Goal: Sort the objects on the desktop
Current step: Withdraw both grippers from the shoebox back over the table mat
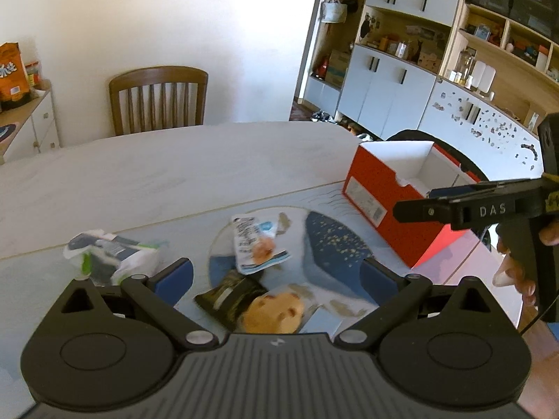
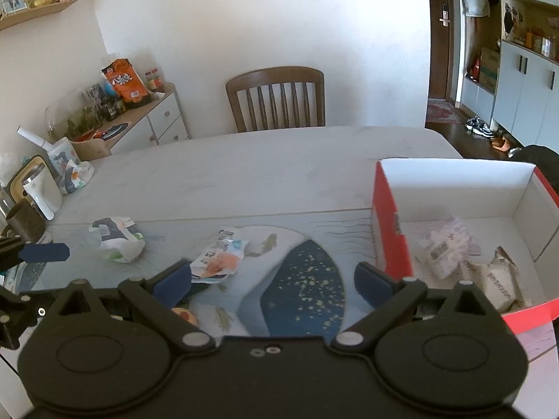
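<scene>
Over the patterned mat (image 1: pixel 335 244), my left gripper (image 1: pixel 276 276) is open above a black packet (image 1: pixel 229 295) and a wrapped round bun (image 1: pixel 276 310). Just beyond lies a white snack packet (image 1: pixel 256 241) (image 2: pixel 218 255). A white-green packet (image 1: pixel 111 255) (image 2: pixel 117 241) sits further left. A red box (image 1: pixel 394 188) (image 2: pixel 391 230) stands at the right with several white packets (image 2: pixel 447 248) inside. My right gripper (image 2: pixel 274 279) is open and empty over the mat, beside the box's left wall. In the left wrist view it shows side-on (image 1: pixel 419 206), held by a hand (image 1: pixel 517 272).
A wooden chair (image 2: pixel 276 97) stands at the far side of the pale table (image 2: pixel 244 174). A dark mug (image 2: pixel 24 223), a white appliance (image 2: pixel 40 192) and a paper cup (image 2: pixel 64 164) crowd the table's left end. A sideboard (image 2: pixel 153 118) lines the wall.
</scene>
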Demonstrator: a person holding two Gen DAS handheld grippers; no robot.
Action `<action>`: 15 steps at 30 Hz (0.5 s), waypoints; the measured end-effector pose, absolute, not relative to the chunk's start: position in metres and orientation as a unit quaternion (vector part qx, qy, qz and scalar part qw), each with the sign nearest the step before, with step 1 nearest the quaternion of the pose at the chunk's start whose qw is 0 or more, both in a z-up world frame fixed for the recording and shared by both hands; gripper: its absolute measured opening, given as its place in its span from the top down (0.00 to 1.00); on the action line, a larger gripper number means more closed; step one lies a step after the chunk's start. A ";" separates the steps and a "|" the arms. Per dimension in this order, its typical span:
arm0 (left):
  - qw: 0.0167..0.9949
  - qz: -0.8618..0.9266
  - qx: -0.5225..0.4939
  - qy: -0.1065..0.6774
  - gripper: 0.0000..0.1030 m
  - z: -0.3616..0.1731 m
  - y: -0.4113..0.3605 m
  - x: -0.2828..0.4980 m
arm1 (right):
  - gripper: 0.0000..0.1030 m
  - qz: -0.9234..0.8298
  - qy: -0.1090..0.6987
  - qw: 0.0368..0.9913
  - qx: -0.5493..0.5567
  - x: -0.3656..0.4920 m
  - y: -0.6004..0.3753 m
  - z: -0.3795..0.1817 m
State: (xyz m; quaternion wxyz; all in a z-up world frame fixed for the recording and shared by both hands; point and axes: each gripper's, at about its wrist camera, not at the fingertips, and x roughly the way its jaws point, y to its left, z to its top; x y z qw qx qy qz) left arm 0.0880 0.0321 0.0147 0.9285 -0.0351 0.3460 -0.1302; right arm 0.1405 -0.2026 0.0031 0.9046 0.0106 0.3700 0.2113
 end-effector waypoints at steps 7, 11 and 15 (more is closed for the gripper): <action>0.925 -0.120 -0.039 0.358 0.01 0.000 0.060 0.077 | 0.03 0.207 0.374 0.904 0.010 0.143 -0.178 -0.003; 0.924 -0.119 -0.034 0.362 0.01 -0.008 0.074 0.076 | 0.03 0.205 0.381 0.901 0.009 0.147 -0.163 -0.010; 0.921 -0.114 -0.028 0.371 0.01 -0.017 0.088 0.077 | 0.03 0.202 0.386 0.900 0.008 0.151 -0.147 -0.019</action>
